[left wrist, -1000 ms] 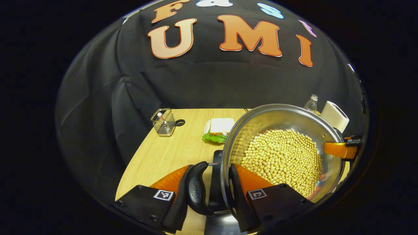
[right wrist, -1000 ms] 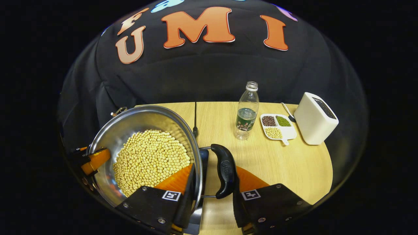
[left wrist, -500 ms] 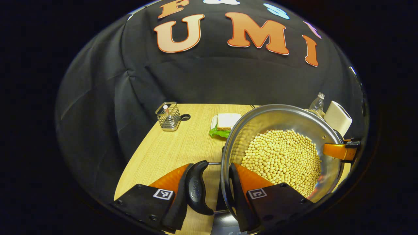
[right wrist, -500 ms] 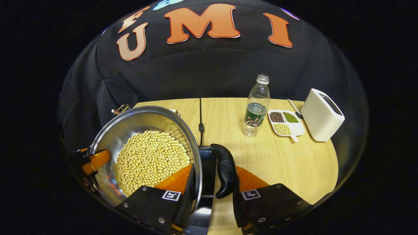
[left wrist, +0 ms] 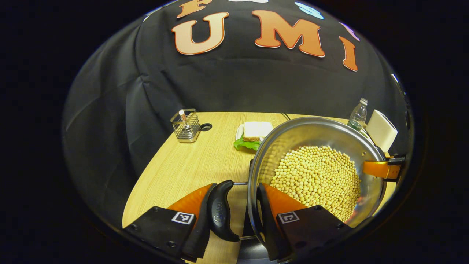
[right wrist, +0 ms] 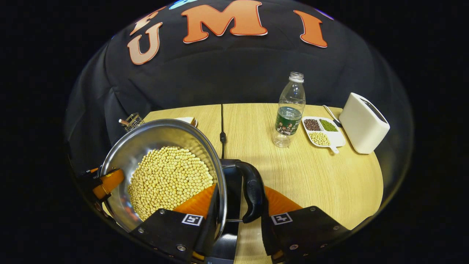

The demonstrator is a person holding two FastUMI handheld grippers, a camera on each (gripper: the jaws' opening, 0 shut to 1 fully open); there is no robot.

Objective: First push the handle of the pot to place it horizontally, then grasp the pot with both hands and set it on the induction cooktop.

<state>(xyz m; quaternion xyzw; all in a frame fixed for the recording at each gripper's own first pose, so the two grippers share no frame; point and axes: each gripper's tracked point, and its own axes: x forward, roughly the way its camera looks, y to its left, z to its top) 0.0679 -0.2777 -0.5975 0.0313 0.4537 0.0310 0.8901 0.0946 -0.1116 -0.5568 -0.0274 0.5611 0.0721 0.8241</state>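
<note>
We have the pot (left wrist: 315, 172), steel and brimming with loose beans (left wrist: 318, 179), above the induction cooktop (right wrist: 229, 183). Left gripper (left wrist: 232, 216) is clenched on the pot's left handle (left wrist: 220, 216) and rim; right gripper (right wrist: 238, 212) likewise on the right handle (right wrist: 253, 194). We judge it heavy, rigid, slick-walled, so the handles are the hold. Both handles lie horizontal; the handle-to-handle axis runs gripper to gripper. Tilting would spill beans.

Staged recording booth (not a real kitchen), black cloth wall (right wrist: 234, 73), wooden table (right wrist: 311, 176), sandwich (left wrist: 256, 131), toaster (right wrist: 363, 123)
</note>
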